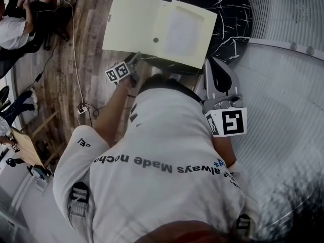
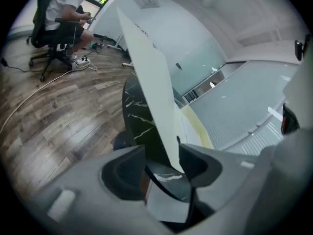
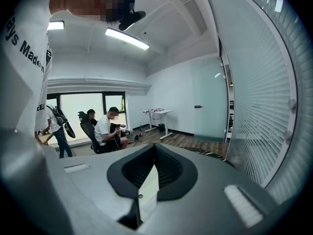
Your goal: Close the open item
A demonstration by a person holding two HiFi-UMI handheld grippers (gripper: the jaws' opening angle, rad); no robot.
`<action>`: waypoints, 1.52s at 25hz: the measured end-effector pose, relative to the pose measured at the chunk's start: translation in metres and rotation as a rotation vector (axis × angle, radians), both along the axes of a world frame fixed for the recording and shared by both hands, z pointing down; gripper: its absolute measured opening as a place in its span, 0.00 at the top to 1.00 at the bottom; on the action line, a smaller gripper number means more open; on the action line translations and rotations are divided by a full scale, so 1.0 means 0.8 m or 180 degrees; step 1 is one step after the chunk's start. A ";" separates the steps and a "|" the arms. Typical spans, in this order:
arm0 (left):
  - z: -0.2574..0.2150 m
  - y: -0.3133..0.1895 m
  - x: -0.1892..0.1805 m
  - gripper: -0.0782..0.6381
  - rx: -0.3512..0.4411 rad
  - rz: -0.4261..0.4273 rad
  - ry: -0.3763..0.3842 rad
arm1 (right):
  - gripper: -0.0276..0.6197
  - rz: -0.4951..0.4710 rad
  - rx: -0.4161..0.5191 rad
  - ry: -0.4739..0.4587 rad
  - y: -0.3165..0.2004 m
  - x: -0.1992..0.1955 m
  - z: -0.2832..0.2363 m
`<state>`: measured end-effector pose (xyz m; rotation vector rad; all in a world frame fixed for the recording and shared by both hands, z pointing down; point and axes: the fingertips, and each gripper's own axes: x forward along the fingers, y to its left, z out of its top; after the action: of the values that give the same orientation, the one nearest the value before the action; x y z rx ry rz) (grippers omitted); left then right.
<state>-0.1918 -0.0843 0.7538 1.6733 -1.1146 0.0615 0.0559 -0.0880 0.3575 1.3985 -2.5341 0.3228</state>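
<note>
Cream folder [image 1: 157, 27] lies open on the black marble table [image 1: 225, 4]. At the table's near edge, one flap passes between the released, spread jaws of the left gripper [image 1: 135, 57]. The right gripper [image 1: 212, 63], beside the table, is clenched and empty.

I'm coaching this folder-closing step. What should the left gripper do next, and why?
Probably sweep the left gripper toward the pocket half, tipping the cover over onto it. The folder is not yet closed, and the cover's edge sits between the open jaws, apparently lifted off the marble table.
</note>
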 end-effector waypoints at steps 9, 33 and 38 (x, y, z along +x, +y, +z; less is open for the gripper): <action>-0.012 -0.037 -0.010 0.73 0.0266 -0.0163 -0.0061 | 0.96 0.0022 0.0013 0.0059 -0.001 0.004 0.000; -0.115 -0.014 0.098 0.77 0.1370 0.1882 -0.2809 | 0.96 0.0087 -0.0014 -0.0112 0.012 0.004 0.004; -0.115 -0.007 0.128 0.76 0.1546 0.2419 -0.3320 | 0.96 0.0121 -0.0011 -0.0139 0.014 0.010 0.005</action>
<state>-0.0897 -0.0900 0.6617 2.5219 -1.1724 1.3663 0.0640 -0.0772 0.3617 1.4553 -2.5428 0.3684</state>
